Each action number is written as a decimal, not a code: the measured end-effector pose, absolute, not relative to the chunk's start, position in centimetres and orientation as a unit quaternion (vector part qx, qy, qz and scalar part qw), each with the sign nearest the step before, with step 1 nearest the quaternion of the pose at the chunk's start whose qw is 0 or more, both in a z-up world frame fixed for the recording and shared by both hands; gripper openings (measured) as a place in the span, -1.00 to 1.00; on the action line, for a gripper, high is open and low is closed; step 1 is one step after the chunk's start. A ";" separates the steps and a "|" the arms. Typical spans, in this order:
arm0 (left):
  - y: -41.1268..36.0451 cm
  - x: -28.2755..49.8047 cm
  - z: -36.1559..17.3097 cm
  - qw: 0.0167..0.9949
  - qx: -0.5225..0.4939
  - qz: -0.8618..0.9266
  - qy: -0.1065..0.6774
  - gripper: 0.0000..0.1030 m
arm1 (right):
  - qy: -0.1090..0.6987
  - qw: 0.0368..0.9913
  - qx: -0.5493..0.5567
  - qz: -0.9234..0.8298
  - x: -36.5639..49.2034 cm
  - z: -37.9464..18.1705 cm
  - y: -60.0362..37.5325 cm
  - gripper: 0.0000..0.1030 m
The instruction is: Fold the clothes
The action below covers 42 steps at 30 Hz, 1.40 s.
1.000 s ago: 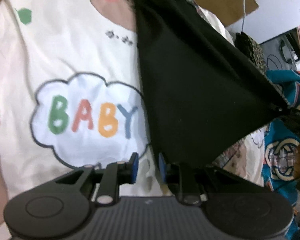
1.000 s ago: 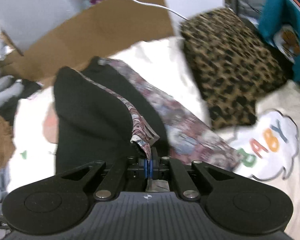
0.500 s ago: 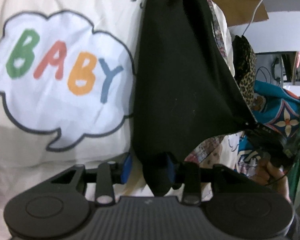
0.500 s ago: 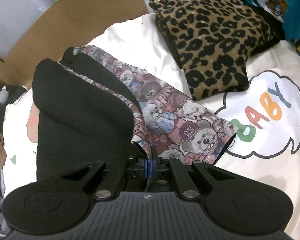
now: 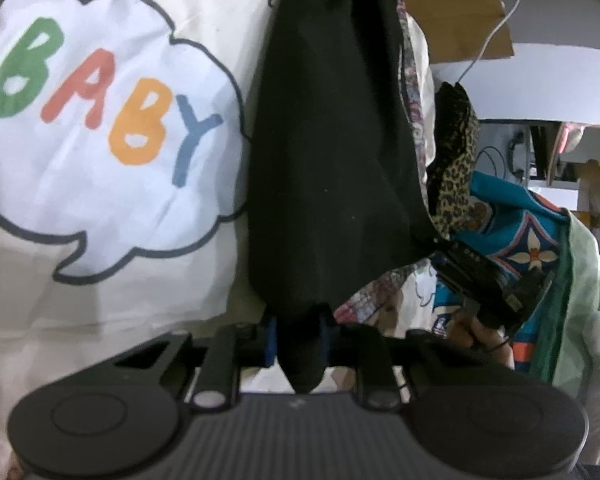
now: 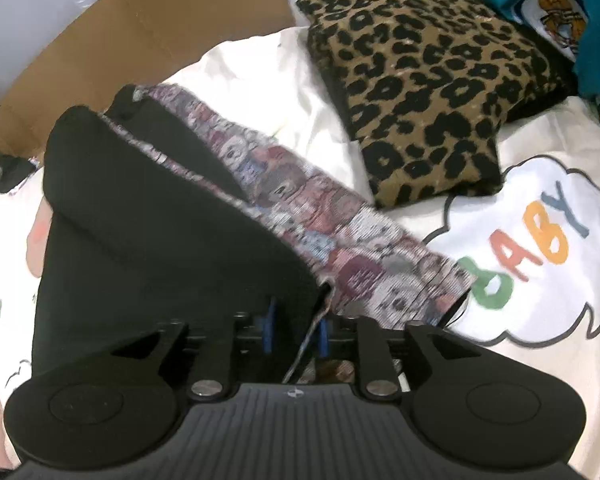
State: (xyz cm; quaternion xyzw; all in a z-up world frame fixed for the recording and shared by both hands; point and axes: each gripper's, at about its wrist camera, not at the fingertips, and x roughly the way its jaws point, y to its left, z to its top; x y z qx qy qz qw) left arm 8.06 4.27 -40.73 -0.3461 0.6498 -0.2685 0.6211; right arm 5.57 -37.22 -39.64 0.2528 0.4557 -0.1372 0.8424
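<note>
- Two claws in my views.
- My left claw (image 5: 297,340): closing, clamped on black garment (image 5: 332,152) running ahead of it.
- My right claw (image 6: 295,330): opening, pads clear of the hem between them.
- Leopard-print cloth (image 6: 424,76): ahead-right.

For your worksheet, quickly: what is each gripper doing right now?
Left gripper: jaws closing on a bunch of the black garment.
Right gripper: jaws opening, the garment's patterned edge loose between them.

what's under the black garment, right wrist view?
A bear-print fabric layer shows along the edge of the black garment, and both lie on the cream BABY-print sheet. Anything beneath the garment's middle is covered.
</note>
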 end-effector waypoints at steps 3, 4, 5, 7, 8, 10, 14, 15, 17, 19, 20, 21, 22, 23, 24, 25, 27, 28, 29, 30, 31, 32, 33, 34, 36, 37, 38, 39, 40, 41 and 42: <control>3.8 8.3 -40.8 0.623 -0.343 -0.267 0.650 -0.76 | 0.448 0.841 0.266 -0.147 5.5 -39.7 -38.2 -0.68; 4.0 8.1 -40.6 0.630 -0.335 -0.268 0.647 -0.90 | 0.447 0.841 0.270 -0.145 5.5 -39.7 -38.4 -0.94; 3.8 8.2 -40.4 0.632 -0.330 -0.271 0.647 -0.89 | 0.446 0.840 0.273 -0.142 5.5 -39.7 -38.6 -0.94; 3.7 8.3 -39.8 0.633 -0.330 -0.276 0.644 -0.90 | 0.443 0.845 0.266 -0.138 5.5 -39.3 -38.4 -0.95; 3.7 8.2 -39.4 0.633 -0.328 -0.282 0.642 -0.90 | 0.440 0.848 0.261 -0.136 5.5 -39.0 -38.3 -0.95; 4.0 8.2 -38.5 0.636 -0.324 -0.292 0.637 -0.93 | 0.430 0.855 0.256 -0.133 5.4 -38.0 -38.2 -0.95; 4.7 8.5 -36.6 0.643 -0.322 -0.314 0.621 -0.93 | 0.408 0.863 0.264 -0.134 5.3 -35.7 -38.8 -0.95; 4.7 8.6 -36.4 0.645 -0.320 -0.316 0.618 -0.93 | 0.403 0.865 0.267 -0.135 5.3 -35.2 -39.0 -0.95; 4.5 9.0 -35.9 0.646 -0.325 -0.323 0.611 -0.93 | 0.397 0.868 0.264 -0.139 5.3 -34.5 -39.4 -0.95; 4.3 9.2 -35.6 0.642 -0.332 -0.329 0.607 -0.93 | 0.396 0.869 0.260 -0.143 5.2 -34.2 -39.9 -0.95; 4.0 9.3 -35.5 0.638 -0.337 -0.334 0.606 -0.93 | 0.395 0.869 0.259 -0.146 5.1 -34.1 -40.1 -0.95; 3.7 9.3 -35.5 0.636 -0.337 -0.340 0.606 -0.93 | 0.395 0.869 0.259 -0.150 5.0 -34.2 -40.4 -0.95; 3.3 9.3 -35.6 0.634 -0.334 -0.346 0.606 -0.93 | 0.396 0.868 0.259 -0.154 4.9 -34.3 -40.7 -0.95; 2.8 9.3 -35.8 0.632 -0.328 -0.349 0.609 -0.93 | 0.397 0.866 0.259 -0.158 4.7 -34.5 -41.0 -0.95; 2.2 9.2 -36.2 0.628 -0.326 -0.350 0.614 -0.93 | 0.400 0.864 0.258 -0.162 4.6 -34.8 -41.2 -0.95; 1.9 9.0 -36.7 0.622 -0.327 -0.352 0.618 -0.93 | 0.404 0.862 0.257 -0.166 4.4 -35.2 -41.3 -0.95; 1.3 8.6 -38.1 0.615 -0.323 -0.353 0.627 -0.93 | 0.412 0.858 0.254 -0.172 4.2 -36.1 -41.6 -0.95; 1.0 8.3 -38.9 0.612 -0.318 -0.346 0.636 -0.93 | 0.417 0.856 0.252 -0.175 4.0 -36.6 -41.6 -0.95; 0.8 8.0 -39.7 0.610 -0.314 -0.340 0.644 -0.93 | 0.421 0.853 0.252 -0.179 3.9 -37.1 -41.8 -0.95; 0.8 7.7 -40.3 0.608 -0.315 -0.336 0.647 -0.93 | 0.423 0.851 0.251 -0.182 3.7 -37.4 -42.0 -0.95; 0.7 7.5 -40.8 0.605 -0.318 -0.332 0.650 -0.93 | 0.426 0.849 0.252 -0.186 3.6 -37.7 -42.2 -0.95; 0.7 7.2 -41.2 0.605 -0.319 -0.330 0.651 -0.93 | 0.428 0.847 0.252 -0.187 3.4 -38.0 -42.4 -0.95; 0.7 7.1 -41.5 0.607 -0.317 -0.328 0.651 -0.93 | 0.431 0.846 0.252 -0.187 3.3 -38.3 -42.4 -0.95; 0.7 7.1 -41.6 0.609 -0.314 -0.326 0.651 -0.93 | 0.434 0.845 0.251 -0.187 3.3 -38.6 -42.4 -0.95; 0.7 7.1 -42.0 0.610 -0.309 -0.321 0.655 -0.93 | 0.439 0.842 0.249 -0.188 3.1 -39.2 -42.3 -0.95; 0.8 7.2 -42.0 0.608 -0.309 -0.322 0.656 -0.93 | 0.440 0.842 0.248 -0.189 3.1 -39.3 -42.3 -0.95; 0.8 7.2 -41.9 0.607 -0.309 -0.325 0.656 -0.93 | 0.439 0.842 0.248 -0.191 3.0 -39.3 -42.3 -0.95; 0.7 7.3 -41.6 0.608 -0.306 -0.331 0.653 -0.93 | 0.439 0.842 0.247 -0.192 3.0 -39.2 -42.3 -0.95; 0.5 7.4 -41.1 0.610 -0.302 -0.336 0.651 -0.93 | 0.438 0.843 0.245 -0.193 3.0 -39.1 -42.3 -0.95; 0.5 7.4 -40.9 0.610 -0.300 -0.341 0.649 -0.93 | 0.437 0.844 0.243 -0.194 3.0 -39.1 -42.3 -0.95; 0.4 7.5 -40.9 0.609 -0.302 -0.342 0.649 -0.93 | 0.437 0.843 0.242 -0.198 3.0 -39.0 -42.4 -0.95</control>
